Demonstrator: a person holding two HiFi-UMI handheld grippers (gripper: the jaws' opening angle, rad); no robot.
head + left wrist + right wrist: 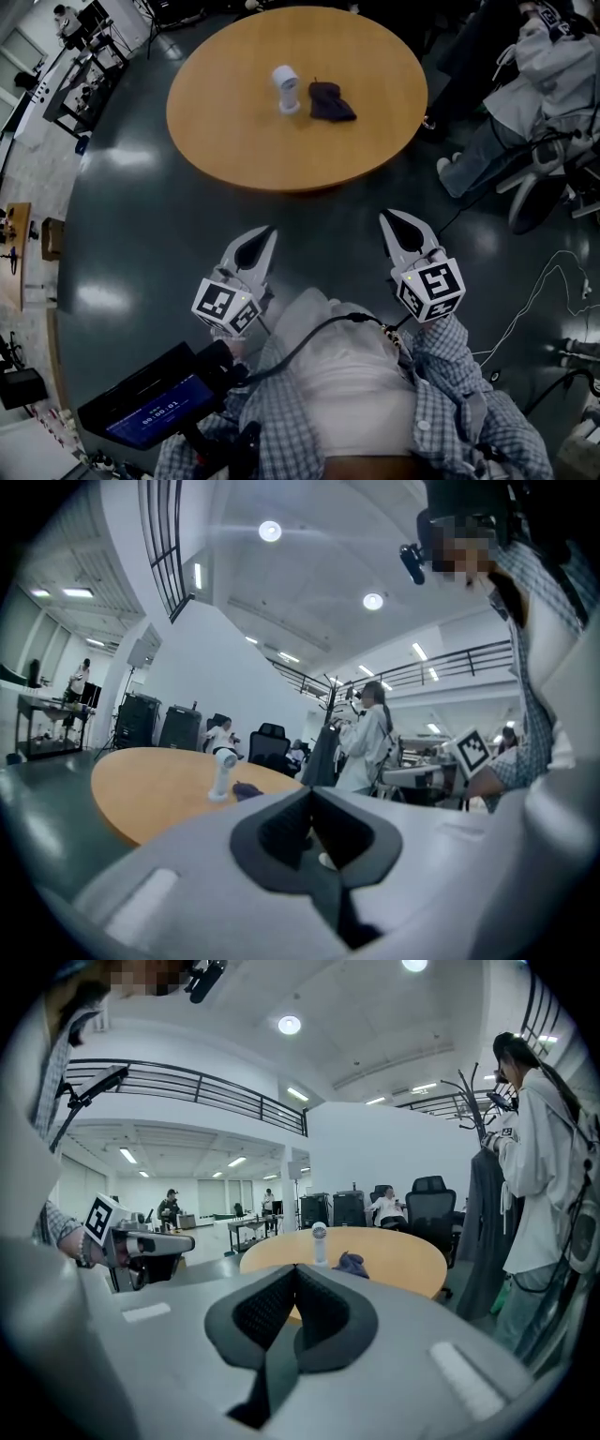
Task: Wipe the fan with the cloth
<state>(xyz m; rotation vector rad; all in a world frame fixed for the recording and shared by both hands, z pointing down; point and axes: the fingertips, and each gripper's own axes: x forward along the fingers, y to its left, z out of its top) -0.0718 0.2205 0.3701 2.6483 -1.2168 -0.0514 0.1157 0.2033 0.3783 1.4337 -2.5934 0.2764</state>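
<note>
A dark, glossy floor fills most of the head view, which looks steeply down. On it stands a round wooden surface, in the upper middle of the view. At the bottom is the person wearing the camera, in a checked shirt with a pale front. A second person in light clothes sits at the upper right, beside the surface.

The left claw and the right claw are held side by side in front of the camera wearer's body. Both are over the floor, well short of the near edge of the surface, and both point towards it. Each carries a cube with square markers at its back end. In each claw's own view the two dark ridged pads are pressed together, with nothing between them, so each claw is closed and holds nothing.

A dark handheld device with a lit blue screen shows at the lower left, below the left claw.

The fan is small and white. It stands upright on its base near the middle of the surface, well apart from both claws. The cloth is dark and crumpled. It lies on the surface just beside the fan, on the fan's right in the head view, with a narrow gap between them.
</note>
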